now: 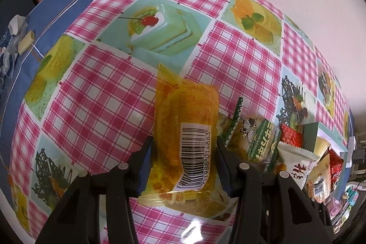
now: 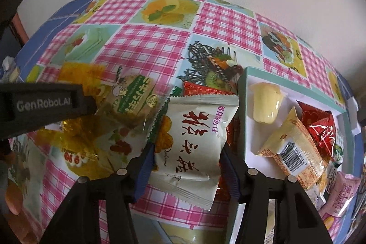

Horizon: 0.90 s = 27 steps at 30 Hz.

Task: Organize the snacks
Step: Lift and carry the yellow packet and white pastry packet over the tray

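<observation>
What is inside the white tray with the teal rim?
In the tray: a yellow jelly cup, a tan barcoded packet, a red wrapper, a pink packet. Anything beneath them is covered.

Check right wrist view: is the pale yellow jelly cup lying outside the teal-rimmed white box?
No, the pale yellow jelly cup lies inside the teal-rimmed white box, on its white floor.

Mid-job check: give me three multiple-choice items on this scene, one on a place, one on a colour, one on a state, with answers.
1. Where does the yellow jelly cup lie?
A. in the tray
B. on the blue cloth
C. in the left gripper

2. What colour is the wrapper in the left gripper?
A. green
B. orange
C. pink

3. The white packet is:
A. inside the tray
B. between the right gripper jaws
C. torn open

Answers: A, it rests on the tray's white floor; B, the orange packet sits between those jaws; B, blue pads flank it.
</observation>
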### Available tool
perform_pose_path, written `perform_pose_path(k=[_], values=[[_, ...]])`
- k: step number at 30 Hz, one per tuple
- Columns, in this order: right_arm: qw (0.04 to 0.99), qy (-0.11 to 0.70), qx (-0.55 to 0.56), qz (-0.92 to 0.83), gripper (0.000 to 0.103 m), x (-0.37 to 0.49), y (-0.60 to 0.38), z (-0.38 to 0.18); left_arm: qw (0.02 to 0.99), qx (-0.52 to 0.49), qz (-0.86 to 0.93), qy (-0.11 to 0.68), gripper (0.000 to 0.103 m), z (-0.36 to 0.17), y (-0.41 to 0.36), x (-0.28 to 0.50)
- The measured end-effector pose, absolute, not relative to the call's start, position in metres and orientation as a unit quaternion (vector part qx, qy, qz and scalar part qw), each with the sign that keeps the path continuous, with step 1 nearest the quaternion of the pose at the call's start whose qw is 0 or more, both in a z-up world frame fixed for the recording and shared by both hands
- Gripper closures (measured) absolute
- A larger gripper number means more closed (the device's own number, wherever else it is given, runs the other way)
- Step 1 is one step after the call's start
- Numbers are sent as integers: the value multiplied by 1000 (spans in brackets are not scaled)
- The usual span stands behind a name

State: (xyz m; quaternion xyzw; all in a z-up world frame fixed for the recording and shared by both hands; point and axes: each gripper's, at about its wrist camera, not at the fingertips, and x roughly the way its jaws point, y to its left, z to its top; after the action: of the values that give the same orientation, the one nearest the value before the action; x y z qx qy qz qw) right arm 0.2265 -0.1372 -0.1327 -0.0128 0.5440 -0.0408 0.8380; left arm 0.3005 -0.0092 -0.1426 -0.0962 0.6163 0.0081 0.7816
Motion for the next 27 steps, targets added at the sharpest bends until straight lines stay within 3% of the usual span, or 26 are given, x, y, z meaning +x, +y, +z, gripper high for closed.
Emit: perform_pose_path(k=[9,17,27], values=[[834,548,58,-24,48,226,-154,-126,783,-86,6,616,50,-142,-13,299],[834,540,109,-22,48,223,-172,-110,782,-100,9,616,58,-137,-1,297],[844,510,161,-43,48,216,-213,-69,813,-89,-28,575,59,-82,-21,286]])
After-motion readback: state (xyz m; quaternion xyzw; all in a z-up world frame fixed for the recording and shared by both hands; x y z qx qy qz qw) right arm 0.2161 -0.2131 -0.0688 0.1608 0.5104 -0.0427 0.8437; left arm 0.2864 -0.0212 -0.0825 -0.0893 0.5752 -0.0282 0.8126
